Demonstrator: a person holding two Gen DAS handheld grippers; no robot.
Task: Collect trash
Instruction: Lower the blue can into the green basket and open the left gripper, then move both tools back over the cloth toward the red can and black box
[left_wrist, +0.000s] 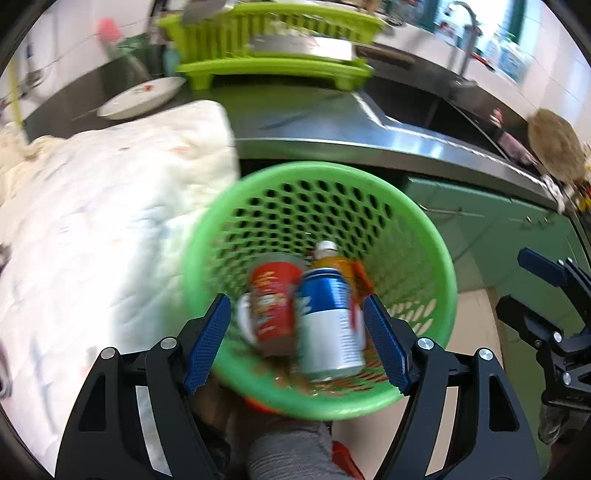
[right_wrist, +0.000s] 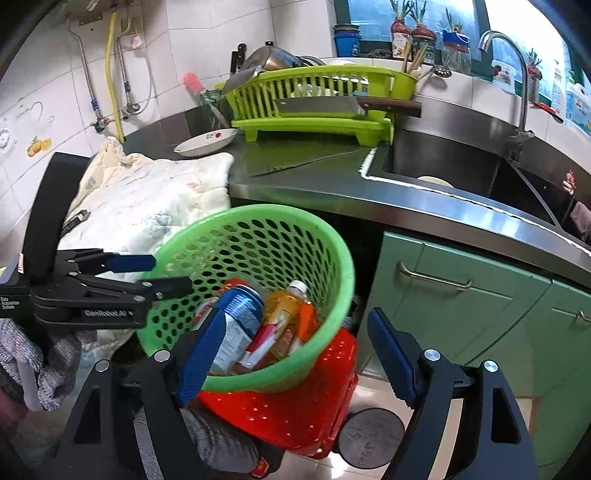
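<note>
Both grippers wide, empty: left gripper (left_wrist: 295, 343), right gripper (right_wrist: 291, 354). Green basket (right_wrist: 332, 295) ahead sits tilted on red crate (right_wrist: 295, 417); nudging rim w/ fingers may tip it, spilling can (left_wrist: 328, 325) & bottle (right_wrist: 284, 302).

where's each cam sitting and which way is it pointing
Left wrist: rides the left tongs, looking down into the green basket at a blue-white can; its open fingers and the right tongs at the right edge show.
Right wrist: rides the right tongs, facing the counter and sink, basket below; its open fingers and the left tongs show.
Shared: the basket, the can, the green dish rack.
</note>
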